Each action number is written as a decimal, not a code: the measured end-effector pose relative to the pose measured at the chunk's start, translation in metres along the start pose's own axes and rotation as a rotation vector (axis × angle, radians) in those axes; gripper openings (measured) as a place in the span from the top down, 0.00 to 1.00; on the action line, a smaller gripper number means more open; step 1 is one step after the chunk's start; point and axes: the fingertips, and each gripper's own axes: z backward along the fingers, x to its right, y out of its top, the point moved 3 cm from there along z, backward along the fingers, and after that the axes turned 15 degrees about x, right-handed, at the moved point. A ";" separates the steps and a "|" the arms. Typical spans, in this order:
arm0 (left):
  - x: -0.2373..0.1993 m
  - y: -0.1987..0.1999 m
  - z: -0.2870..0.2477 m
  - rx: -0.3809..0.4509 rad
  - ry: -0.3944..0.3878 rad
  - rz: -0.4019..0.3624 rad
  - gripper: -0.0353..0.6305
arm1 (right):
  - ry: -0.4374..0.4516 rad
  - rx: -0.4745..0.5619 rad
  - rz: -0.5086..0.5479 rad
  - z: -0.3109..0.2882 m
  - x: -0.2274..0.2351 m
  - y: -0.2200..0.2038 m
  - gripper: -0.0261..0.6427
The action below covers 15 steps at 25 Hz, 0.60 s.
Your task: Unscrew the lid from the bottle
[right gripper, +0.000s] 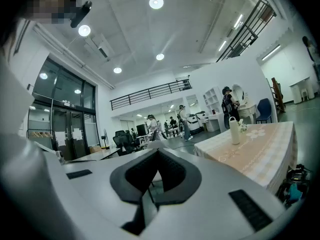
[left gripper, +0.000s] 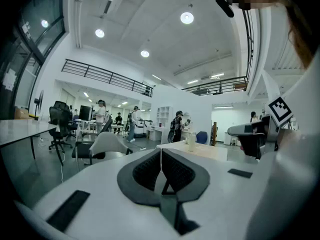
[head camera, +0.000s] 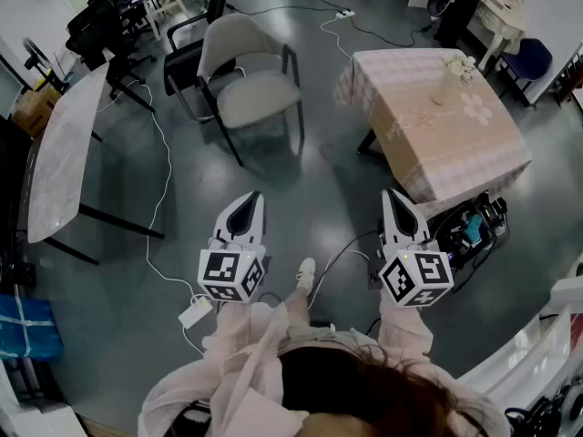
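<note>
The person's dark hair (head camera: 364, 394) is right under the camera. Pale pink sleeves (head camera: 237, 335) reach forward from it. Each arm holds a gripper out over the grey floor (head camera: 310, 180).

Far to the left stands a long grey table (head camera: 64, 144). A thin white cable (head camera: 162, 198) runs over the floor beside it.

Next comes the left gripper (head camera: 252, 197). Its two jaws are pressed tight together, and nothing is between them. Its cube (head camera: 230, 276) with black and white squares sits close to the sleeve. Past this gripper, farther away, stands a grey chair (head camera: 250, 89) with black legs.

Between the two grippers, a white shoe (head camera: 305, 273) shows on the floor.

Then comes the right gripper (head camera: 390, 193). Its jaws are pressed together too, and it holds nothing.

To the right stands a table with a pink checked cloth (head camera: 455, 153). The bottle (head camera: 447, 85) stands upright on the far part of this table, with its lid on top. It is well apart from both grippers, and nothing touches it. White flowers (head camera: 467, 65) are just beside it. A black bag (head camera: 469, 230) with cables lies on the floor by the near edge of this table.

In both gripper views, people stand far off in the big bright room.
</note>
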 end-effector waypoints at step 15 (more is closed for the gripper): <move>-0.030 -0.012 -0.103 -0.007 -0.014 0.024 0.90 | -0.015 -0.037 -0.004 -0.100 0.040 -0.015 0.94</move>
